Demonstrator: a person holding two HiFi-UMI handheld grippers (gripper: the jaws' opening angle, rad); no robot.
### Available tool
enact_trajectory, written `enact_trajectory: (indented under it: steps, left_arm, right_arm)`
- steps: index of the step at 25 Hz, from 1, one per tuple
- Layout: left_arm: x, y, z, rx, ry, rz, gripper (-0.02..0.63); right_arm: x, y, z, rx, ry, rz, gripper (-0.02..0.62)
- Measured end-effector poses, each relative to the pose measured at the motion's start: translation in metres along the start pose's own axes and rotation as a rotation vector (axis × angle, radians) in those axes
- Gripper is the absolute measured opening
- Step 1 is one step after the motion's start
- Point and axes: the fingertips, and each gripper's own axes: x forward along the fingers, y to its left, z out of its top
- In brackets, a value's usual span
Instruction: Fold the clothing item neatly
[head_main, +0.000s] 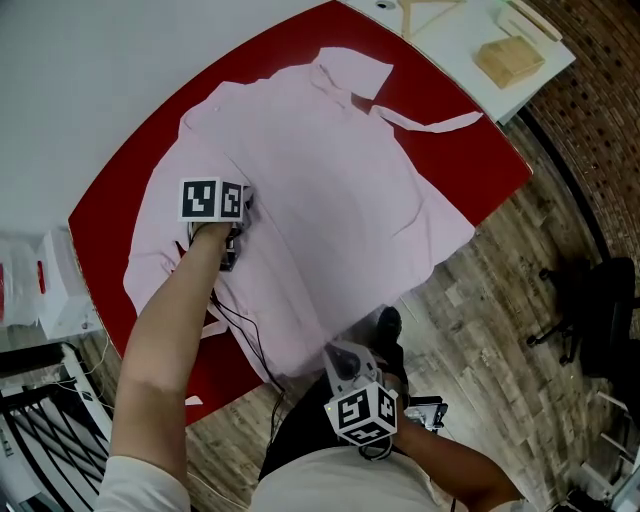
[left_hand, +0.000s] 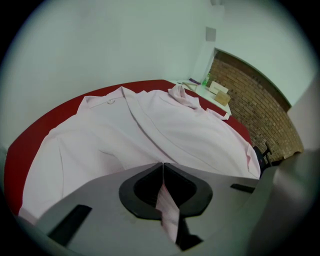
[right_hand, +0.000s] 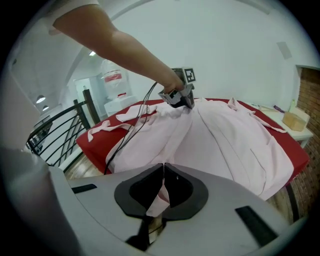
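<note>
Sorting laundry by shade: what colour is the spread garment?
The spread garment is plain pale pink; head view best.

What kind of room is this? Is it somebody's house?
Probably a workroom or office: a big red table holds a pink shirt, and an office chair stands on wood floor, near a brick wall.

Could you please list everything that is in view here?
garment: one, pink, spread on table
table: one, red, centre
side table: one, white, beyond the table's far right end
wooden box: one, tan, on side table
chair: one, black, floor at right
railing: one, black, lower left
cable: black, trailing from left gripper
left hand-held gripper: one, grey, shut on garment
right hand-held gripper: one, grey, shut on garment's near edge
</note>
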Motion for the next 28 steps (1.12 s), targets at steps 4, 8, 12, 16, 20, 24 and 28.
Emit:
enact_trajectory:
  steps: [4,8,12,16,20,24,28]
  left_arm:
    - [-0.001,-0.006,0.012,0.001,-0.022,-0.013,0.015]
    - [0.002,-0.007,0.018,-0.014,-0.026,-0.012,0.015]
    - [0.008,-0.007,0.018,-0.020,-0.019,0.002,0.015]
    - [0.013,-0.006,0.017,-0.030,-0.007,0.021,0.015]
    - [0.016,-0.006,0.011,-0.030,0.016,0.026,0.017]
    - [0.014,-0.008,0.003,-0.041,0.024,-0.009,0.081]
    - [0.001,-0.003,-0.003,-0.054,-0.010,-0.036,0.107]
  right_arm:
    - [-0.005,-0.030,-0.009,0.062,0.013,-0.029,0.023]
    - [-0.006,-0.053,-0.016,0.138,0.022,-0.038,0.021]
    - [-0.005,-0.072,-0.024,0.231,0.028,-0.041,0.021]
    - [-0.004,-0.095,-0.032,0.290,0.042,-0.060,0.021]
    - [0.003,-0.104,-0.042,0.304,0.090,-0.033,0.021]
    - [0.004,-0.105,-0.044,0.279,0.101,-0.025,0.023]
    - [0.002,-0.107,-0.048,0.247,0.093,-0.065,0.023]
